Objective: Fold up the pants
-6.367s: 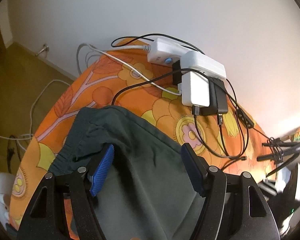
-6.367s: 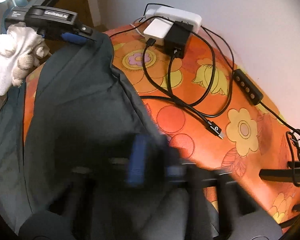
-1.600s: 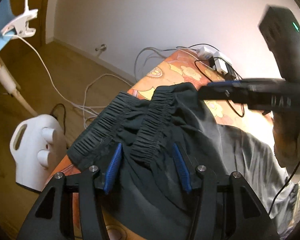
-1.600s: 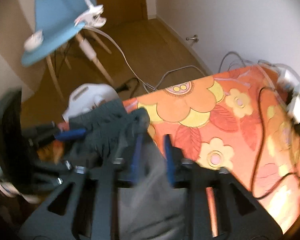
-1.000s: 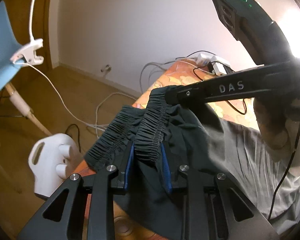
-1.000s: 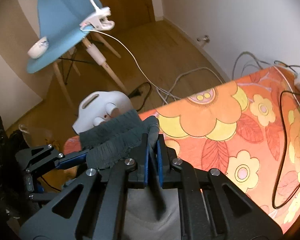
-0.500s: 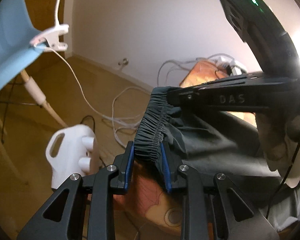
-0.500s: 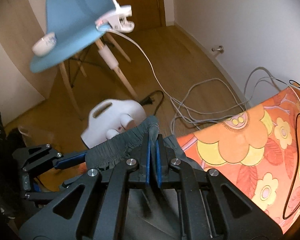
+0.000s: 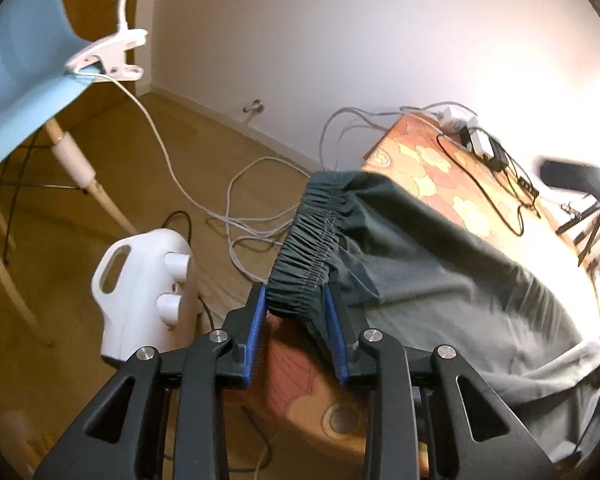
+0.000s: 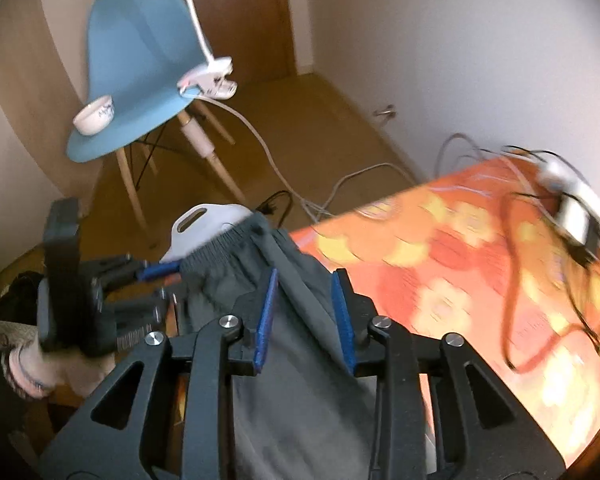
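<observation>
So the right wrist view catches stuff the left one misses: the whole blue chair (image 10: pixel 136 56) with a little white bowl (image 10: pixel 95 119) on its seat, plus the person's gloved hand (image 10: pixel 28 356) holding the left gripper (image 10: pixel 160 269). The left view shows more of the dark green pants (image 9: pixel 428 264) spread over the flowery orange table (image 9: pixel 452 184), waistband (image 9: pixel 312 248) hanging off the table edge above the white jug (image 9: pixel 144 292) on the floor.

Left gripper's blue pads (image 9: pixel 257 332) are clamped on the bunched waistband. The right gripper (image 10: pixel 306 316) has just been opening; its jaws sit apart, fabric lying loose between them, not pinched.
</observation>
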The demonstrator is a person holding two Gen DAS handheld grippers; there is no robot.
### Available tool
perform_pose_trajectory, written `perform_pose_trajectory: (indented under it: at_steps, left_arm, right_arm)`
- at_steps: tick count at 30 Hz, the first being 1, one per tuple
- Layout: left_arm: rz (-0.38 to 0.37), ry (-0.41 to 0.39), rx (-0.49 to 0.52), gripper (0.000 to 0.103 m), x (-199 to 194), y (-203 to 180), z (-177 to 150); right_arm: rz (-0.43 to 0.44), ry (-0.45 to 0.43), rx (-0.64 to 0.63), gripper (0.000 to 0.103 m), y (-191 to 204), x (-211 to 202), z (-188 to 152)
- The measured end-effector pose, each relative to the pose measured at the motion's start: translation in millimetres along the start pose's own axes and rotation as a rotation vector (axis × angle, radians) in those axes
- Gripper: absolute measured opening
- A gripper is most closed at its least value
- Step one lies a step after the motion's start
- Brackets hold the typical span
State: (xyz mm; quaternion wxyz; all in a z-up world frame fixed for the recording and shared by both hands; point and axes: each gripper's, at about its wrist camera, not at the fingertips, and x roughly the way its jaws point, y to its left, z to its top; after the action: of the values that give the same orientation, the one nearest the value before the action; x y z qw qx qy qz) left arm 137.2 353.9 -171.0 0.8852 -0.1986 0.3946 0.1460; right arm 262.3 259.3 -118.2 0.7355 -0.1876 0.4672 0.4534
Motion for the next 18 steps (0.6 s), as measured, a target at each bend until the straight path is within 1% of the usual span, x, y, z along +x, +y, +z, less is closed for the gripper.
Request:
perform_pose_trajectory:
  at_steps: [2,4,7,8,10,12,13,15,16,18]
  left_arm:
    - [0.019,-0.01,0.003,0.028,-13,-1,3]
    - [0.014,-0.02,0.009,0.028,-25,-3,6]
    - [-0.001,-0.054,0.064,0.028,-52,-19,16]
    - [-0.005,-0.062,0.082,0.028,-58,-25,19]
    - [-0.02,-0.085,0.136,0.028,-74,-43,26]
    - [-0.043,-0.102,0.195,0.028,-86,-68,32]
    - [-0.062,-0.105,0.232,0.028,-93,-84,35]
    - [-0.094,-0.109,0.285,0.028,-100,-112,38]
    - [-0.113,-0.112,0.313,0.028,-104,-129,37]
    - [-0.152,-0.112,0.343,0.028,-108,-155,35]
  right_arm:
    - [-0.011,-0.006,0.024,0.031,-10,-28,-15]
    - [-0.018,-0.021,0.063,0.031,-24,-64,-38]
    - [-0.071,-0.064,0.112,0.031,-41,-124,-78]
    - [-0.087,-0.075,0.124,0.031,-45,-138,-88]
    - [-0.126,-0.101,0.168,0.032,-58,-176,-117]
    - [-0.172,-0.125,0.222,0.035,-71,-214,-150]
    - [-0.2,-0.138,0.251,0.037,-77,-232,-166]
    - [-0.238,-0.158,0.305,0.038,-88,-261,-192]
    - [-0.265,-0.172,0.347,0.038,-97,-281,-213]
    - [-0.312,-0.185,0.409,0.038,-110,-309,-245]
